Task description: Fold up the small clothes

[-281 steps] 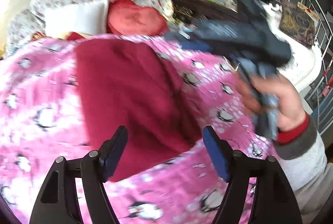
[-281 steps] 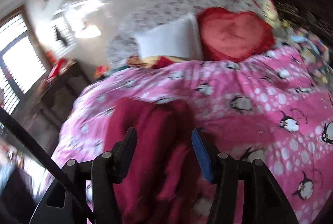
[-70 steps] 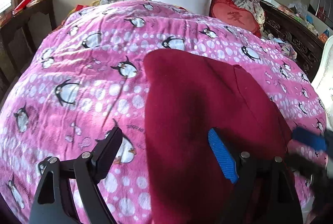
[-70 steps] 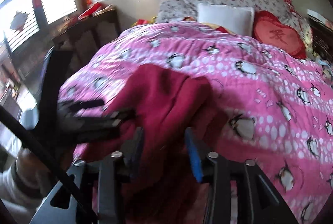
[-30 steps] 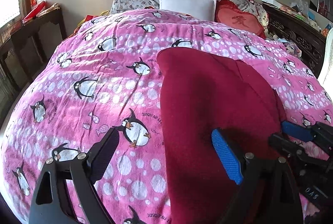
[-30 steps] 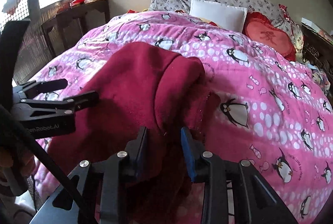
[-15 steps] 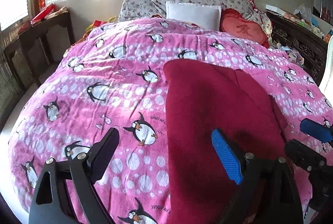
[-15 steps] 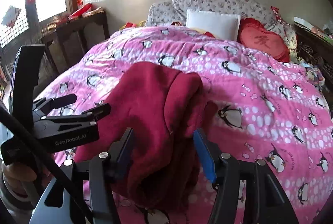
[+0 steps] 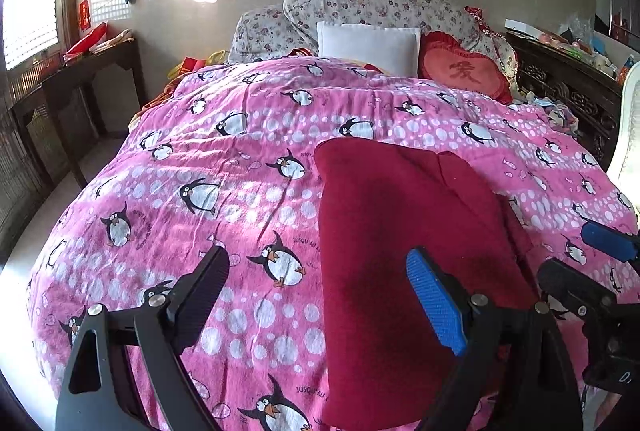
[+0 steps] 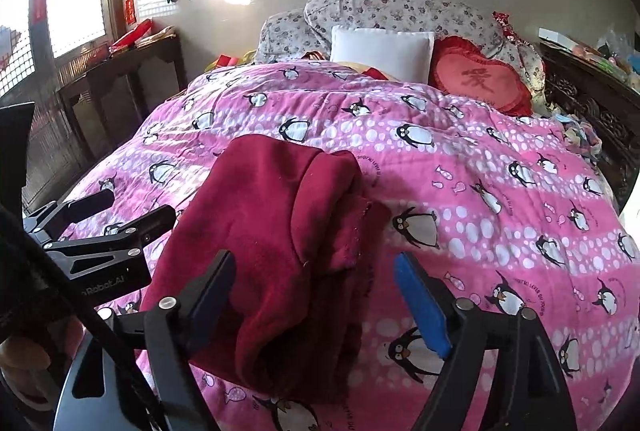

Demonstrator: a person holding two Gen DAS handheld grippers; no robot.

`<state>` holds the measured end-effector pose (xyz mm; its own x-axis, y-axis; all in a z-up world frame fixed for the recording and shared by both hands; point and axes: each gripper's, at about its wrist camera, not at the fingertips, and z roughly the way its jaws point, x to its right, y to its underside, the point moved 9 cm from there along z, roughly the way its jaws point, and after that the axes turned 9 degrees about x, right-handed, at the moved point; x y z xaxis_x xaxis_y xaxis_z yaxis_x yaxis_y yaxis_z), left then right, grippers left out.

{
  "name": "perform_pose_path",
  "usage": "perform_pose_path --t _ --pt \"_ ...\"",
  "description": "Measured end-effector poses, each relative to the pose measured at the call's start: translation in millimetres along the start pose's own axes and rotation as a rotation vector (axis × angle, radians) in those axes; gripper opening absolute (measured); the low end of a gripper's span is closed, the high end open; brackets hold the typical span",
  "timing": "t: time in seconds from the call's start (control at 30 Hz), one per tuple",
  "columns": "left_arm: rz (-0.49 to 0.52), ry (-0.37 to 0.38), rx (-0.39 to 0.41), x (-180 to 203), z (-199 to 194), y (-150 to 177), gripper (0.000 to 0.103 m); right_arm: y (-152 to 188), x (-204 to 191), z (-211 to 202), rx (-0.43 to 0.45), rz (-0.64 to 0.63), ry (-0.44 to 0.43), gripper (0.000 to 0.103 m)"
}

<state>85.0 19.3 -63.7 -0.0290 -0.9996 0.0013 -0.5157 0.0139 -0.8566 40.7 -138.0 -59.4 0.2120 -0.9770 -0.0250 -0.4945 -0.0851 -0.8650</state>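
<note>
A dark red fleece garment (image 9: 400, 231) lies folded on the pink penguin bedspread (image 9: 224, 167), near the foot of the bed. It also shows in the right wrist view (image 10: 272, 231), with one side doubled over in a thick fold. My left gripper (image 9: 320, 287) is open and empty, held above the garment's left edge. My right gripper (image 10: 316, 291) is open and empty, above the garment's near end. Each gripper shows in the other's view: the right one (image 9: 592, 263) at the right edge, the left one (image 10: 100, 215) at the left.
A white pillow (image 9: 368, 47), a red heart cushion (image 9: 464, 71) and floral pillows (image 9: 360, 7) lie at the head of the bed. A dark wooden side table (image 9: 80, 71) stands at left. A cluttered dark cabinet (image 9: 568, 71) stands at right.
My right gripper has opened and let go of the red garment, then drawn back. My left gripper has also drawn back and up, staying open. The garment lies still.
</note>
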Motion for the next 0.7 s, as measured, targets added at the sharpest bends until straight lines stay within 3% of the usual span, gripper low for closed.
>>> perform_pose_path --t 0.7 --pt "0.003 -0.003 -0.004 1.5 0.1 0.2 0.09 3.8 3.0 7.8 -0.025 0.017 0.007 0.09"
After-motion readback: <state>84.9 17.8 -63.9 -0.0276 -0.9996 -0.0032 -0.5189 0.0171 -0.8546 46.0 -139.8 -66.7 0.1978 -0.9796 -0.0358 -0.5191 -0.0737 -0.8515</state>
